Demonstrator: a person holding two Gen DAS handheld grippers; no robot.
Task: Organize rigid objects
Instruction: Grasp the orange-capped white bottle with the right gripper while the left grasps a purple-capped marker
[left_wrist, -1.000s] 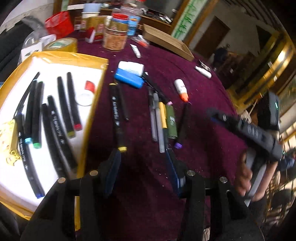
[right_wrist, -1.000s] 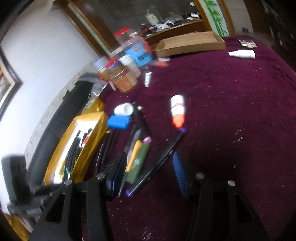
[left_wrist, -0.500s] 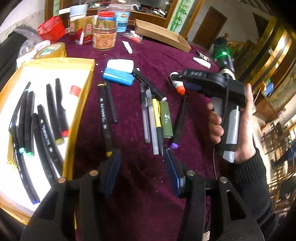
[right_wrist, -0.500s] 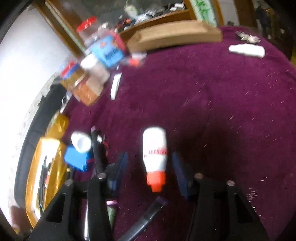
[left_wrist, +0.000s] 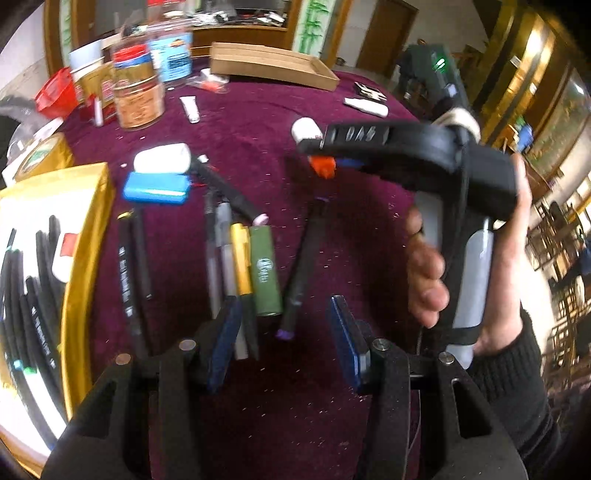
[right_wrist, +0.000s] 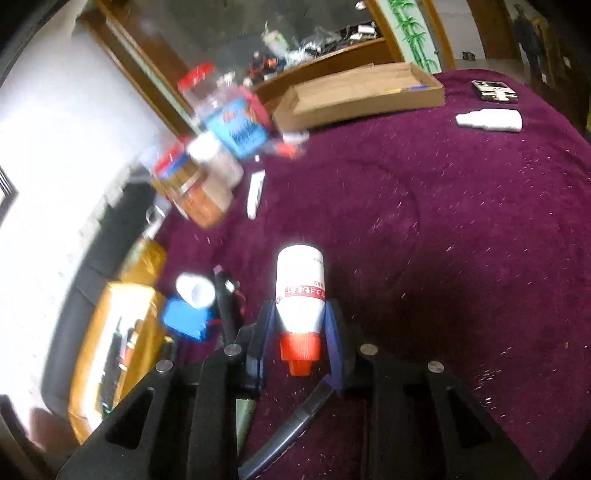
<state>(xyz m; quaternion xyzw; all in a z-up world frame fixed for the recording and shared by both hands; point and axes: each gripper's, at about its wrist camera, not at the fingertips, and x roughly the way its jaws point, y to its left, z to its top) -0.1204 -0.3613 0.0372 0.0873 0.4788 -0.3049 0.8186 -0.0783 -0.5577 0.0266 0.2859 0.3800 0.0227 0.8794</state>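
A small white bottle (right_wrist: 300, 291) with an orange cap lies on the maroon tablecloth (right_wrist: 443, 240). My right gripper (right_wrist: 301, 325) is closing on it, and its blue pads touch both of the bottle's sides. In the left wrist view the right gripper (left_wrist: 321, 158) covers most of the bottle (left_wrist: 304, 129). My left gripper (left_wrist: 286, 343) hovers open over a row of pens (left_wrist: 240, 258), a green marker (left_wrist: 264, 273) and a black marker (left_wrist: 301, 266) with a purple tip. It holds nothing.
A gold-edged white tray (left_wrist: 86, 229) with several black markers lies at the left. A blue block (left_wrist: 155, 188) and a white cylinder (left_wrist: 160, 158) lie beyond the pens. Jars (left_wrist: 136, 96), a cardboard tray (left_wrist: 273, 66) and a white tube (right_wrist: 489, 120) are farther back.
My right gripper moved forward from the pens to the white bottle and narrowed around it. My left gripper slid right, from the tray's edge to above the pens.
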